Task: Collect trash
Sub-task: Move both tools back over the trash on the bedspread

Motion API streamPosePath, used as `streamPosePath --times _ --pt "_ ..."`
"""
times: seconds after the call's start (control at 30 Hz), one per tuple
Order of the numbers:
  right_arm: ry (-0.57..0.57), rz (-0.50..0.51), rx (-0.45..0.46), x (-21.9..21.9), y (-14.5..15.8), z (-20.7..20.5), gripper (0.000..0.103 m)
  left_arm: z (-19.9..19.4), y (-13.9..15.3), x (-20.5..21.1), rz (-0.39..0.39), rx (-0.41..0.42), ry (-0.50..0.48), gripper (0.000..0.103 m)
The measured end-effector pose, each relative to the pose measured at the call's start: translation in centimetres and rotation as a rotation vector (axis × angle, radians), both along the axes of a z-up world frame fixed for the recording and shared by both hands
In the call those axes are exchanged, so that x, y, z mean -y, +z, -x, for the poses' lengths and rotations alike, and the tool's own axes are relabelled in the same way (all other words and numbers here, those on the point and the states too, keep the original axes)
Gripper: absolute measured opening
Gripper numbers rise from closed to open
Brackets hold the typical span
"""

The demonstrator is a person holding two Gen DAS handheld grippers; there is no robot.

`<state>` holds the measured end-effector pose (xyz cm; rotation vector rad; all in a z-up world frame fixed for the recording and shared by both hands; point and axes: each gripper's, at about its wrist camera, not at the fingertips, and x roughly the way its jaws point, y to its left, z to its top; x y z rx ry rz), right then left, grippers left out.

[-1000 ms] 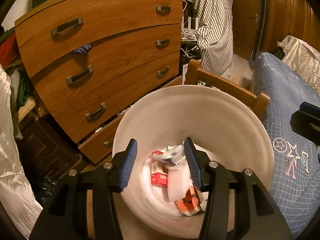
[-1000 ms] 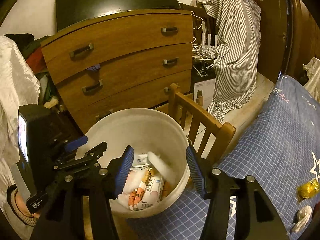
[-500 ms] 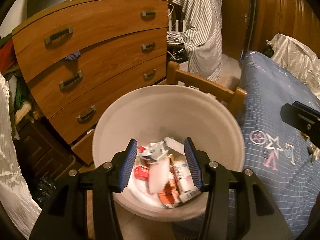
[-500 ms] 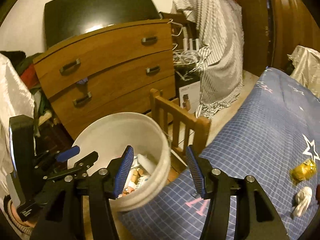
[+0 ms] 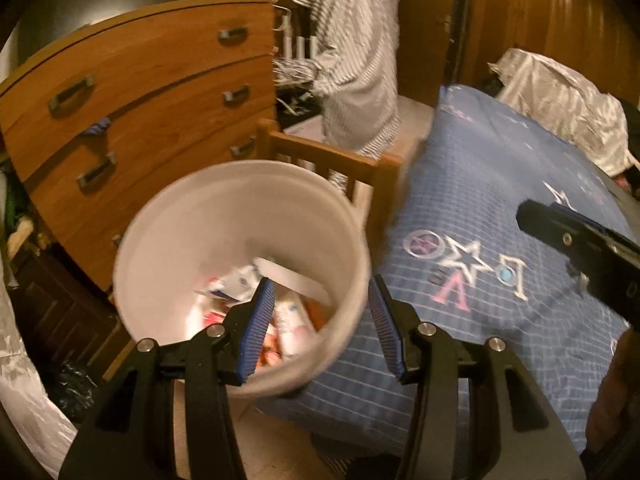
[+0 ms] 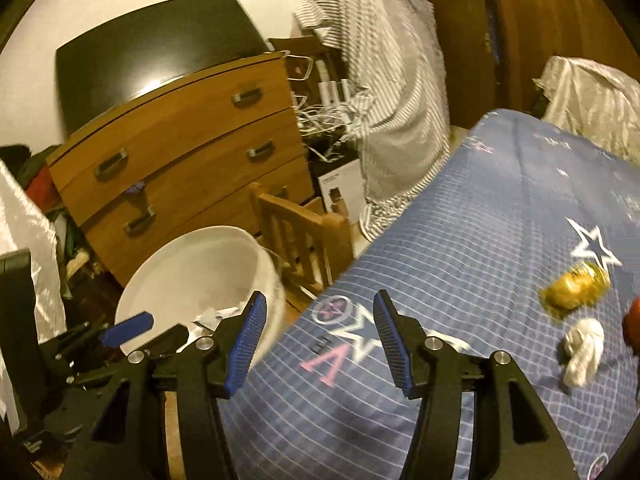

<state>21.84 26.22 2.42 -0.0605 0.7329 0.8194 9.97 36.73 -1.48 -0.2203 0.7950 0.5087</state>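
Two grippers show, both with jaws parted and nothing between the blue pads. The left gripper (image 5: 322, 326) hangs over the near right rim of the white bucket (image 5: 224, 208), one pad inside the rim and one outside it, neither pressing on it. The right gripper (image 6: 318, 344) is above the near left corner of the blue checked bedcover (image 6: 460, 240), its jaws somewhat wider.

Writing is scarce: the cover carries a pink letter A (image 6: 326, 364) among white star and circle emblems; the printing on the packets in the bucket is too blurred to read.

The bucket stands upright on the floor, mouth up, between the wooden chest of drawers (image 5: 140, 92) and the bed, just beside a wooden chair back (image 5: 328, 156). Inside lie crumpled white, red and orange wrappers (image 5: 288, 320).

Only the right wrist view shows loose trash on the cover at the far right: a crumpled gold wrapper (image 6: 576, 288), long axis running left to right, and nearer, a twisted white wad (image 6: 582, 350) lying more near-to-far. They lie near each other but apart. The left wrist view looks into the bucket instead.
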Motion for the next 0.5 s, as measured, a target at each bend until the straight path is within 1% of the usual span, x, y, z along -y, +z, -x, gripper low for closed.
streamPosePath --times 0.13,0.3,0.5 --pt "-0.055 -0.012 -0.023 3.5 -1.0 -0.7 0.058 -0.7 -1.1 2.3 0.016 -0.02 -0.055 0.047" --pt "-0.118 -0.026 -0.055 7.4 -2.3 -1.7 0.062 -1.8 -2.6 5.6 0.029 -0.053 -0.13 0.047" --pt "-0.196 -0.038 -0.086 12.3 -3.9 -2.3 0.063 -3.1 -4.3 10.4 0.019 -0.107 -0.225 0.047"
